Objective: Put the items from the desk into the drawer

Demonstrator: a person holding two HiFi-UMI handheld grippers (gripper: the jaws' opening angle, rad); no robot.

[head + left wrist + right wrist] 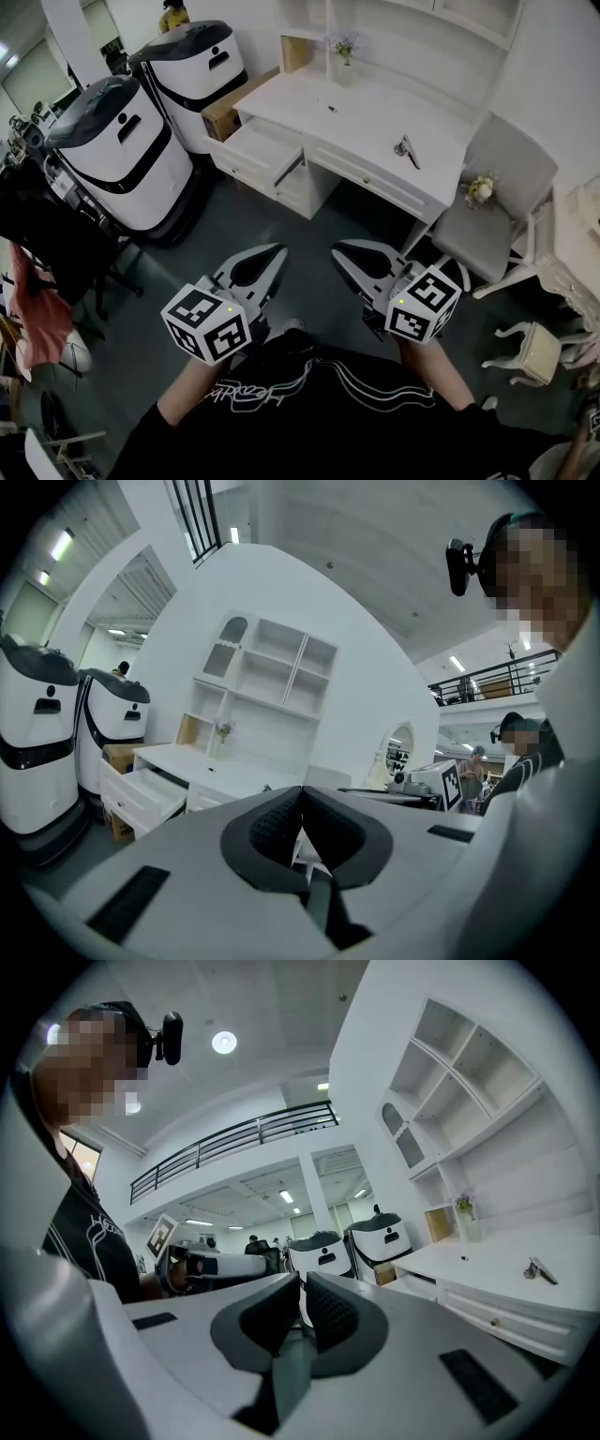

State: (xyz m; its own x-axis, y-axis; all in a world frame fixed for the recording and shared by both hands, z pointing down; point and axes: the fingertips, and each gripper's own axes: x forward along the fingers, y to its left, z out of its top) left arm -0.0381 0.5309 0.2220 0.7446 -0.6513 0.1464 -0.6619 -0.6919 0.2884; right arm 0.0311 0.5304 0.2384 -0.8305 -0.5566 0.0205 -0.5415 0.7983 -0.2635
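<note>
The white desk stands far ahead of me across the grey floor, and its left drawer is pulled open. On the desktop lie a small metal item and a tiny dark item; a vase of flowers stands at the back. Both grippers hang close to my body, well short of the desk. My left gripper is shut with nothing in it, its tips meeting. Beside it, my right gripper is also shut and empty. The right gripper view shows the metal item on the desk.
Two tall white-and-black machines stand left of the desk, with a cardboard box behind the drawer. A grey chair carrying a flower bunch sits right of the desk. A small white stool stands at the far right.
</note>
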